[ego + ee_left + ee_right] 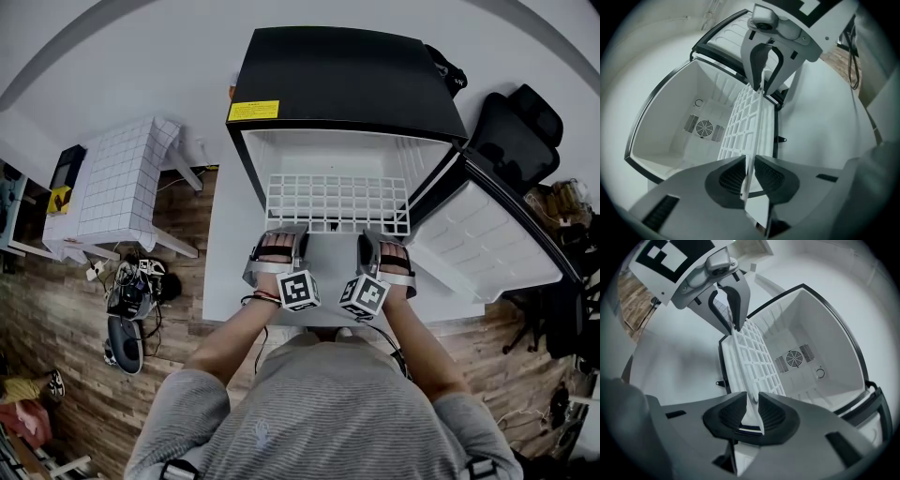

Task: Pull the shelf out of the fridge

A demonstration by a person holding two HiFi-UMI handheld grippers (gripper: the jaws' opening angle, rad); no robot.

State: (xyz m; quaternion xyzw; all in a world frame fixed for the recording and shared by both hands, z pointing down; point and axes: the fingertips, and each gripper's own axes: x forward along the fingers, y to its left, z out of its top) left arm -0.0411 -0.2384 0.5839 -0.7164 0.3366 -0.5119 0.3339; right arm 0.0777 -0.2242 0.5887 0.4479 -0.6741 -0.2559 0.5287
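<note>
Wood floor surrounds the white surface (225, 272) that carries the fridge (347, 84), whose door (487, 234) is swung wide open. The left tongs (749, 174) are clenched on the shelf (337, 202), with their pads pressed to both faces of its front rim on the side of the fridge away from the door. The right tongs (752, 414) straddle the same rim nearer the door, but their pads seem to stand just off it, released rather than biting.

The shelf is partly drawn out of the fridge's mouth. Its front edge is out over the surface and its rear part is inside, between the fridge's side walls.

It looks like a light, stiff white plastic grid. It seems rigid enough to slide as one piece, but the bars are thin, so it could crack or jam if it skews. Smooth plastic is probably slippery, so the solid front rim is the best hold, taken at two points either side of centre. An even, level pull should keep it from binding against the fridge's walls.
</note>
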